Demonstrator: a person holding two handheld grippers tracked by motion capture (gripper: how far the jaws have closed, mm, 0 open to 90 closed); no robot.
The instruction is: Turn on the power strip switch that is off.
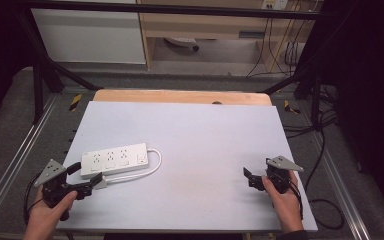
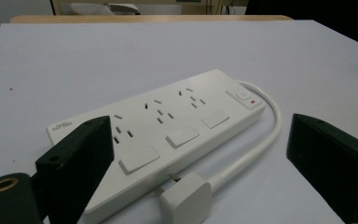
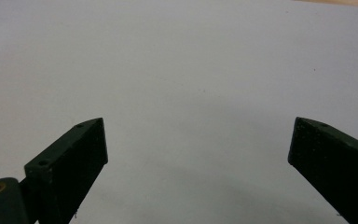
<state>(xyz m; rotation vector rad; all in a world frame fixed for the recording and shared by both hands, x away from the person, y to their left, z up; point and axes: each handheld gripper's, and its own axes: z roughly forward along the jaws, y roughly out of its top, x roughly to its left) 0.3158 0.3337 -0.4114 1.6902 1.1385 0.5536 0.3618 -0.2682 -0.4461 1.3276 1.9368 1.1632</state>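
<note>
Here the left claw (image 1: 96,181) sits low at the lower left of the high view, its jaws spread wide and holding nothing. In the left gripper view its two black jaws rise from the bottom corners, and the white plug (image 2: 186,197) lies on the tabletop between them, near the bottom centre of the frame, touched by neither jaw. From the plug a white cord (image 2: 265,140) curves up along the right side of the frame and back into the end of the white power strip (image 2: 168,126), which lies flat and slants from the lower left towards the upper right of that view. The left-hand jaw stands in front of the strip's near corner; whether it touches I cannot tell. In the high view the power strip (image 1: 114,159) lies in the left half of the pale tabletop (image 1: 195,130), just above the left claw.

The right claw (image 1: 248,178) hangs at the lower right of the high view, well apart from the strip, jaws likewise wide apart and empty; bare tabletop lies between them in the right gripper view.
</note>
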